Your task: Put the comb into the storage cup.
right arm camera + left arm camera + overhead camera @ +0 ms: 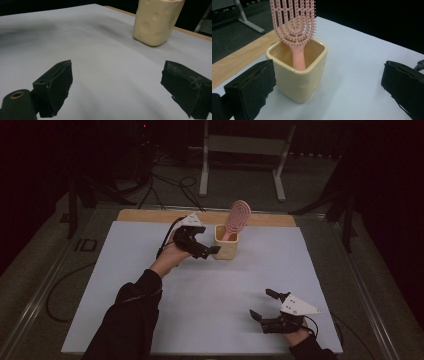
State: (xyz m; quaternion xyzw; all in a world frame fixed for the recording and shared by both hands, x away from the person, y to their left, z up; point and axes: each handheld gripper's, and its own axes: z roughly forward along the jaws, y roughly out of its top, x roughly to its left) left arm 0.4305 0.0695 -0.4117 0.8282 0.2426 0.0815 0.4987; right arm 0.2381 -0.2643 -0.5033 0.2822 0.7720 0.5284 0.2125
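Between left gripper (pixel 327 82) fingers (pixel 249 90): cream cup (pixel 299 77), nearer left one.

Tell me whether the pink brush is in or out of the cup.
In: the pink brush stands handle-down inside the cream cup.

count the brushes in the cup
1: a pink hairbrush stands handle-down in the cream cup, near the left gripper. Anything lower inside the cup is hidden.

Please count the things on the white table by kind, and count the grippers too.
Hairbrush, pink: 1
Cup, cream: 1
Grippers, left and right, both open: 2
Total: 4
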